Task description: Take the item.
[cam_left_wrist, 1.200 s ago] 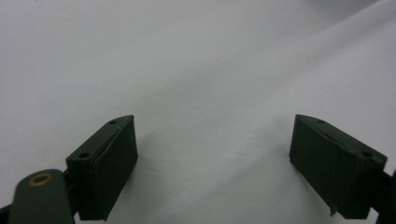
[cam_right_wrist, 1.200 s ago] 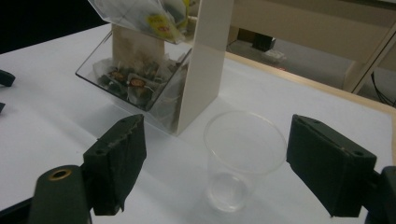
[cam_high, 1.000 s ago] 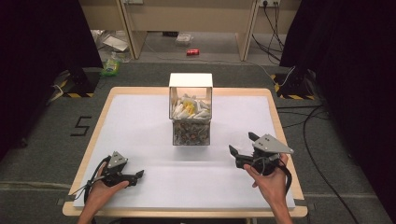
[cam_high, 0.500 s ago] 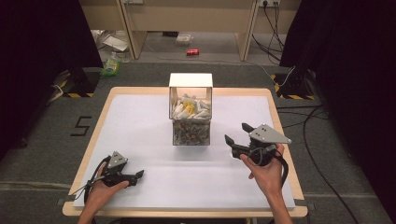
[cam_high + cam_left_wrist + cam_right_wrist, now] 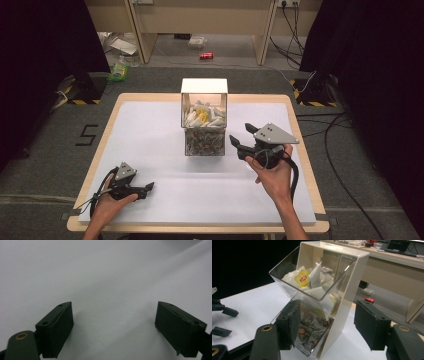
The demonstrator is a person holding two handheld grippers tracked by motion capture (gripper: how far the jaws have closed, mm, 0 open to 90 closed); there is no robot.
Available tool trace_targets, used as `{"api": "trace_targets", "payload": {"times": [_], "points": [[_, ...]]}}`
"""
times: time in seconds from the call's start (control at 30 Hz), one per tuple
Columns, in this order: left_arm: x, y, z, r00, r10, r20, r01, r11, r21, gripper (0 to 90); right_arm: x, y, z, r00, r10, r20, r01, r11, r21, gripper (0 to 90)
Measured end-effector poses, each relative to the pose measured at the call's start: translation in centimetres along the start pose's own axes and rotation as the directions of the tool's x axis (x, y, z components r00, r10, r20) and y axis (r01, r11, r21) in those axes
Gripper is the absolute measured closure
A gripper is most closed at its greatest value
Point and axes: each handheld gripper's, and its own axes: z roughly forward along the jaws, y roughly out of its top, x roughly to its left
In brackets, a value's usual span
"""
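White-covered worktop (image 5: 150,135) with a wood rim, grey carpet and dark curtains around. The tea bag dispenser (image 5: 204,117) sits mid-worktop. Right tool (image 5: 240,141) hovers just beside it, jaws apart but closing, nothing gripped. Left tool (image 5: 148,187) rests near the front edge, jaws apart, empty.

Grey floor (image 5: 45,165) around a wooden table (image 5: 295,107); a "5" mark (image 5: 88,135) off its left edge; beige cabinets (image 5: 200,17) beyond; red can (image 5: 206,56) on the floor; black curtains (image 5: 370,60) at both sides.

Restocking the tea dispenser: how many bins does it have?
2. The upper bin holds white and yellow packets; the lower bin beneath it holds darker tea bags. Nothing suggests a hidden third.
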Motion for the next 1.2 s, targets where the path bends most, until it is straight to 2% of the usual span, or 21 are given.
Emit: {"api": "trace_targets", "payload": {"times": [0.27,0.4,0.43,0.73,1.2], "points": [[0.0,0.0,0.0,1.0000,-0.001,0.002,0.001,1.0000,0.001,14.4,0.4,1.2,1.0,0.9997,-0.004,-0.024,0.004,1.000,-0.019,43.7],[0.0,0.0,0.0,1.0000,0.000,0.000,0.000,1.0000,0.000,14.4,0.7,1.8,1.5,0.9992,-0.017,-0.037,0.016,1.000,-0.026,45.7],[0.0,0.0,0.0,1.0000,-0.001,0.002,0.001,1.0000,0.000,14.5,0.9,2.1,1.9,0.9986,-0.035,-0.041,0.034,0.999,-0.028,47.2],[0.0,0.0,0.0,1.0000,0.000,0.000,0.000,1.0000,-0.001,14.5,1.6,3.5,3.6,0.9971,-0.055,-0.053,0.053,0.997,-0.051,50.3],[0.0,0.0,0.0,1.0000,-0.001,0.001,0.001,1.0000,0.000,14.5,1.5,3.8,6.3,0.9983,-0.022,-0.054,0.020,0.999,-0.041,55.6]]}}
